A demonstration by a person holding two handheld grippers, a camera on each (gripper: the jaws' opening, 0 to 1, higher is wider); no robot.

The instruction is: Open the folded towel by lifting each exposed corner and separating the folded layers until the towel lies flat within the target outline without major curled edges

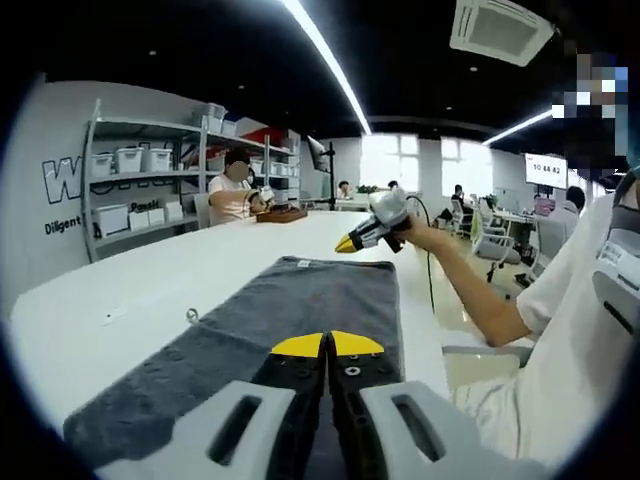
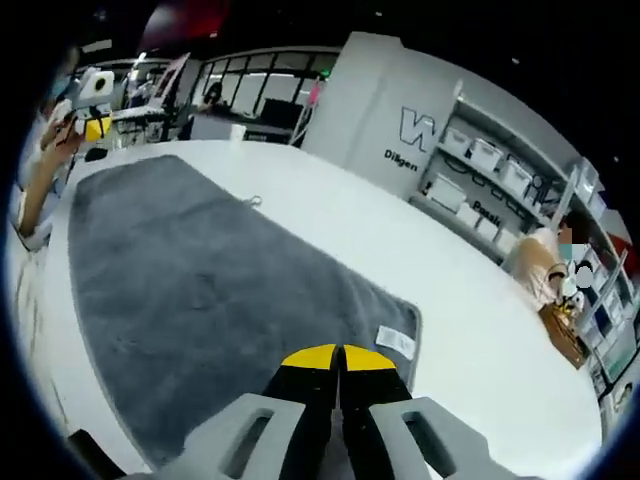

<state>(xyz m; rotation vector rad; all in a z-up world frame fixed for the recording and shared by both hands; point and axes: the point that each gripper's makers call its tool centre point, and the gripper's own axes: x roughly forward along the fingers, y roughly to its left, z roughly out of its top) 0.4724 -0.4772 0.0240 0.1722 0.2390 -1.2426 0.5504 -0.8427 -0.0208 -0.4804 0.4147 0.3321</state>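
Grey terry towel (image 2: 210, 300) lies spread flat on the white table (image 2: 440, 300), nubby pile, rectangular w/ stitched hem, small white label (image 2: 394, 342) at one corner, a little loop tab (image 1: 192, 316) on the long edge. Left gripper (image 1: 327, 345) hangs over one short end, yellow-tipped black jaws pressed together, nothing between them. Right gripper (image 2: 338, 357) sits over the label end, jaws likewise closed & empty; in left gripper view it shows held up off the cloth in the person's hand (image 1: 418, 232). Table top smooth, glossy. Room: open office, metal shelving (image 1: 140, 190) w/ white bins, ceiling light strips, a seated person (image 1: 232, 195) at the far end.
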